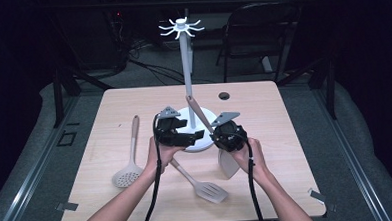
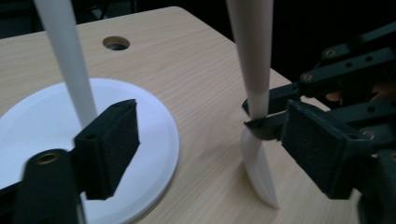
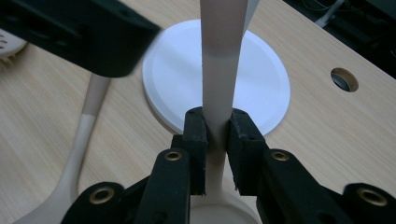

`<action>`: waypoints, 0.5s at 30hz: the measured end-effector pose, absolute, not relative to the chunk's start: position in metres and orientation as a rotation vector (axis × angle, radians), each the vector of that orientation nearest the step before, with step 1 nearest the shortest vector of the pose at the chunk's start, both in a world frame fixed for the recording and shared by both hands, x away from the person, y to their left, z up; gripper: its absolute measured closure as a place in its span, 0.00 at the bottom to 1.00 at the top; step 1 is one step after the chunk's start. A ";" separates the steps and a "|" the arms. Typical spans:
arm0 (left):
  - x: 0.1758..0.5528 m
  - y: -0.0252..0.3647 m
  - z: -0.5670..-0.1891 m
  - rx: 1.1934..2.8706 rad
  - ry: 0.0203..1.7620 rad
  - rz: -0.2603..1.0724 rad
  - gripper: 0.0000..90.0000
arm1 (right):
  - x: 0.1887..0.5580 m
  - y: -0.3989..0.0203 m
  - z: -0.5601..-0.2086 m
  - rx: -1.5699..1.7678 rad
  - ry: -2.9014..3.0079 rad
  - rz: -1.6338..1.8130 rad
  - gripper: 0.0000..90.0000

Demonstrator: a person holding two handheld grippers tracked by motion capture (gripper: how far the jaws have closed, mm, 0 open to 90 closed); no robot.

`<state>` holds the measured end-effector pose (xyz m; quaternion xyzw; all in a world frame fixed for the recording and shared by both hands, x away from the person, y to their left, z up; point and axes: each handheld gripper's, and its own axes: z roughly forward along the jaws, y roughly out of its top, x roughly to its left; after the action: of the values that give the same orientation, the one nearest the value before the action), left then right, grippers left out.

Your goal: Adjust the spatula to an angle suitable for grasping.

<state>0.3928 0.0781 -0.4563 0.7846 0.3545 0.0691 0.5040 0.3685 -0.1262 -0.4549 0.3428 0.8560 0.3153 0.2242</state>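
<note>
The right gripper (image 3: pixel 216 140) is clamped on a spatula handle (image 3: pixel 219 70), probably a spatula's, beside the rack base (image 3: pixel 261 84); the left gripper (image 2: pixel 205 140) has its jaws apart, holding nothing.

Table (image 1: pixel 264 107): pale wood-grain top, matt. Utensil rack (image 1: pixel 186 66): white, smooth, plastic-looking pole and round base. Held spoon (image 3: pixel 219 70): smooth matt beige handle, silicone-like. Slotted turner (image 1: pixel 207 189), skimmer (image 1: pixel 128 172): same matt finish. Right gripper (image 3: pixel 216 140): black jaws, rough matt pads.
</note>
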 end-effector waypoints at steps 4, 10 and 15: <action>0.392 0.068 -0.455 1.859 0.837 0.160 0.33 | 0.366 -0.123 -0.454 0.934 2.362 0.886 0.87; 0.391 0.060 -0.456 1.842 0.821 0.169 0.53 | 0.364 -0.120 -0.452 0.936 2.354 0.909 0.87; 0.390 0.060 -0.456 1.809 0.806 0.161 0.67 | 0.363 -0.120 -0.452 0.957 2.333 0.942 0.87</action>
<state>0.3904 0.0599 -0.4563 0.7627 0.3399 0.0678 0.5460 0.3635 -0.1198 -0.4523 0.3466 0.8448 0.3411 0.2230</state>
